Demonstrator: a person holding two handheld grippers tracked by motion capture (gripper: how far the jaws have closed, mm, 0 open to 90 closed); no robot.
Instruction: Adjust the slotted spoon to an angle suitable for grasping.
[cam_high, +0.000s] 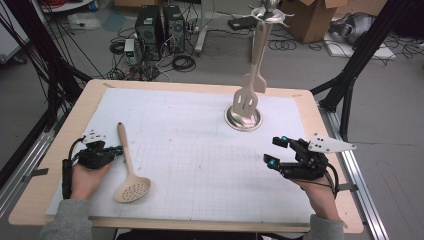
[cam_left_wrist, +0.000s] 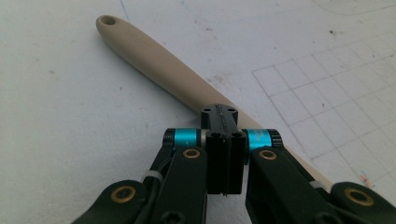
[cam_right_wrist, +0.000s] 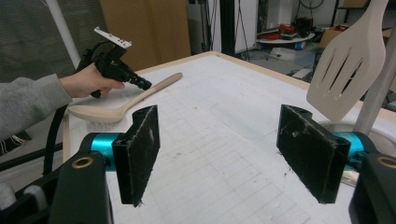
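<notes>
A beige slotted spoon (cam_high: 129, 170) lies on the white mat at the left, handle pointing away, perforated bowl toward me. My left gripper (cam_high: 119, 149) is shut just left of the handle. In the left gripper view its closed jaws (cam_left_wrist: 219, 114) sit right over the spoon's handle (cam_left_wrist: 154, 60) with nothing between them. At the right my right gripper (cam_high: 274, 150) hovers open over the mat, and its pads (cam_right_wrist: 140, 154) stand wide apart around nothing. From there the left gripper (cam_right_wrist: 142, 85) points at the spoon (cam_right_wrist: 121, 109).
A beige slotted spatula (cam_high: 245, 100) hangs from a metal rack with a round base (cam_high: 243, 119) at the back centre of the mat; it looms at the right gripper view's upper right (cam_right_wrist: 350, 70). The wooden table edge (cam_high: 65, 150) frames the mat. Computers and cables lie on the floor beyond.
</notes>
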